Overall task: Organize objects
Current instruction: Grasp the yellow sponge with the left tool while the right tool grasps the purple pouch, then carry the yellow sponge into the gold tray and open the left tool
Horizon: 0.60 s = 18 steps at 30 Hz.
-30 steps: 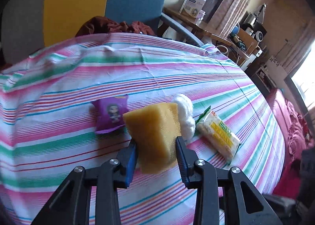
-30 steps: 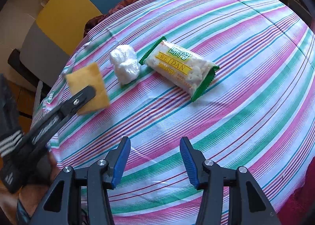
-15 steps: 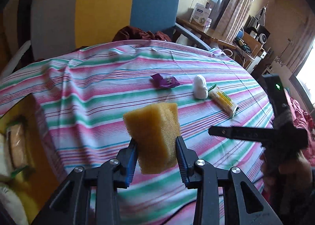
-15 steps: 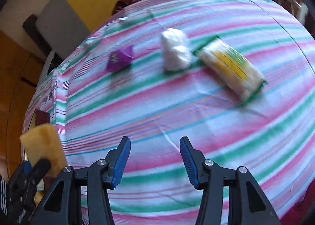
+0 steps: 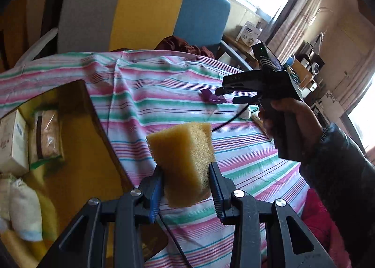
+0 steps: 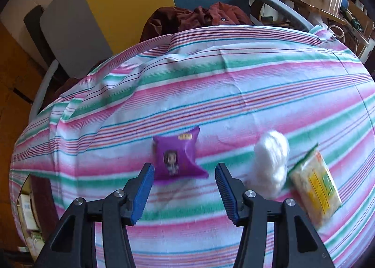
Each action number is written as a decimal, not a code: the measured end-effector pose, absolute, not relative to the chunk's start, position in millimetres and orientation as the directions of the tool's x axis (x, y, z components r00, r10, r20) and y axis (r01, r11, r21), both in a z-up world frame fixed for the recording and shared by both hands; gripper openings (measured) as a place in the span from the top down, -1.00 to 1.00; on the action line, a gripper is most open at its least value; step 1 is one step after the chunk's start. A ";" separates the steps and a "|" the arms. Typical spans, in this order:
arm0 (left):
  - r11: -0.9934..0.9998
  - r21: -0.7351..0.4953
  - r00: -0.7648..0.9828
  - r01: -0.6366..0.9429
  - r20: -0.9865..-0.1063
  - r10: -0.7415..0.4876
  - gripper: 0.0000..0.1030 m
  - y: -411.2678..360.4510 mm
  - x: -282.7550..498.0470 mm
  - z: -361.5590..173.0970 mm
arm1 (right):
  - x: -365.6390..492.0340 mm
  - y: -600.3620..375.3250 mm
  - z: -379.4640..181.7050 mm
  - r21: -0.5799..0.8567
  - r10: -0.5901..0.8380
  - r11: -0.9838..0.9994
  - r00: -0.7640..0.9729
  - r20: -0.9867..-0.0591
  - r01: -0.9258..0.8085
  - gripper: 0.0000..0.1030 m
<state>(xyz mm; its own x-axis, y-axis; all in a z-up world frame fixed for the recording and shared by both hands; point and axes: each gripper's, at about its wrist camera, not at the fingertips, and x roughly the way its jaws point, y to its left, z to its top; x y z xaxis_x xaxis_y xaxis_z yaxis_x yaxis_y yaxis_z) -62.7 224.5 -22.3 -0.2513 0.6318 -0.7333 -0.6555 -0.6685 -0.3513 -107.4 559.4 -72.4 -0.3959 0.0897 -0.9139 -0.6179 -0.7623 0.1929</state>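
Note:
My left gripper (image 5: 186,177) is shut on a yellow sponge (image 5: 182,160), held in the air near the left edge of the striped table, beside a yellow box (image 5: 77,150). My right gripper (image 6: 184,175) hangs above a purple snack packet (image 6: 177,155) lying flat on the cloth; its jaws are opening, the packet lies between and just beyond the tips, and the pads do not press on it. In the left wrist view the right gripper (image 5: 228,95) shows from the side above the purple packet (image 5: 212,97). A white wad (image 6: 271,162) and a yellow-green snack bag (image 6: 316,186) lie to the right.
The yellow box holds a white carton (image 5: 11,141), a clear-wrapped snack (image 5: 46,136) and pale bundles (image 5: 21,207). A grey, yellow and blue chair (image 5: 140,10) with a dark red garment (image 6: 199,16) stands behind the table. A person's hand (image 5: 293,118) holds the right gripper.
My left gripper carried the sponge leftward off the table's middle to beside the yellow box. My right gripper swung left from the snack bag to above the purple packet.

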 end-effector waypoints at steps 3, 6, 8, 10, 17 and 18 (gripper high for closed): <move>-0.678 -0.359 -0.249 -0.642 -0.738 0.627 0.27 218.6 -66.1 -25.8 | -121.0 561.3 -79.5 0.190 0.072 -0.765 -0.375 -0.924 -0.616 -0.07; -0.683 -0.366 -0.246 -0.632 -0.741 0.625 0.27 215.6 -68.8 -28.3 | -133.0 560.6 -91.8 0.178 0.053 -0.773 -0.341 -0.938 -0.609 -0.07; -0.685 -0.372 -0.244 -0.627 -0.741 0.625 0.27 213.9 -68.7 -29.1 | -137.6 559.0 -100.3 0.153 0.053 -0.787 -0.312 -0.949 -0.598 0.00; -0.687 -0.374 -0.245 -0.623 -0.741 0.625 0.27 212.5 -68.3 -29.0 | -136.8 553.2 -98.4 0.092 0.106 -0.817 -0.306 -0.946 -0.569 0.29; -0.697 -0.382 -0.252 -0.607 -0.739 0.625 0.27 202.9 -66.4 -32.2 | -93.6 524.0 -98.0 0.099 0.066 -0.872 -0.314 -0.947 -0.480 0.34; -0.698 -0.382 -0.253 -0.605 -0.740 0.624 0.27 201.6 -65.1 -32.2 | -83.5 517.8 -98.0 0.104 0.056 -0.877 -0.316 -0.947 -0.469 0.34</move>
<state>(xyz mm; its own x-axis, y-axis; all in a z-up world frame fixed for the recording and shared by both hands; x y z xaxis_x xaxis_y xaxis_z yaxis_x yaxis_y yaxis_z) -65.1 201.6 -32.2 -0.2528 0.6237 -0.7396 -0.6054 -0.6983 -0.3819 -83.5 517.8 -98.0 -0.3164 0.0564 -0.9470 -0.4690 -0.8770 0.1045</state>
